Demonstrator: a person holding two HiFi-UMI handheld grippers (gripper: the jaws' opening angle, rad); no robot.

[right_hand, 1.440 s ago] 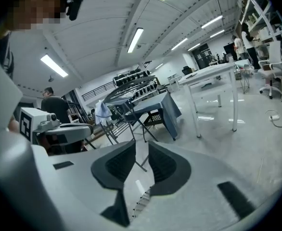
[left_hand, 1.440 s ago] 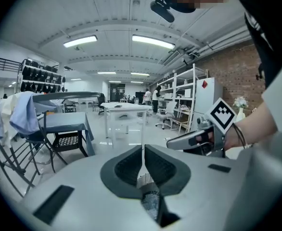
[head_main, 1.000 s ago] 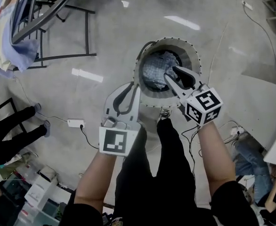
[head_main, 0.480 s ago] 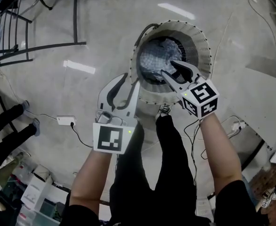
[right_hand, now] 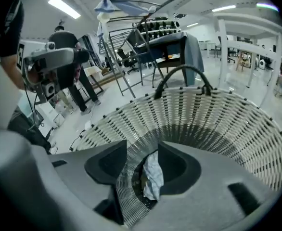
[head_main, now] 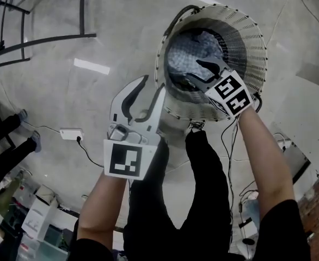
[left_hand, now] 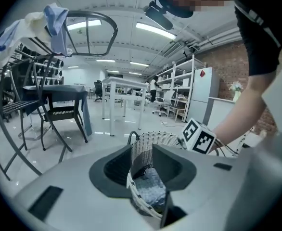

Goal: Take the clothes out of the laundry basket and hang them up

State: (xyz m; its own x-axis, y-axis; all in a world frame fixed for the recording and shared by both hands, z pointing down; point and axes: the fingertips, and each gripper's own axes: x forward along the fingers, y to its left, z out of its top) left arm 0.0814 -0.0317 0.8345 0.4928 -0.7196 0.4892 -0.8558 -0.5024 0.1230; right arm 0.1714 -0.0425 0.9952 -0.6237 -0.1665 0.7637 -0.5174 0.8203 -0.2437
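**Go down to the cloth before you close**

Your right gripper hangs in the mouth of the round, white, slotted plastic laundry basket. Its jaws have just been opening and stand wide, with nothing between the pads. The crumpled pale blue-grey clothes lie below them at the bottom of the basket. Your left gripper hovers outside the near rim. Its jaws have also just been opening, stand partly apart and are empty, and only the basket wall shows through the gap.

The step looks to be the reach for a garment. Go straight down the middle and keep both tips off the slotted wall. Aim for a raised fold rather than a flat patch, and close fully, since the fabric looks thin. The basket seems light, so it may lift with the cloth. Your left gripper is well placed to steady the rim.

The basket is stiff, flares upward and carries a dark arched handle. The cloth looks soft, limp and finely patterned, so expect it to drape and trail.
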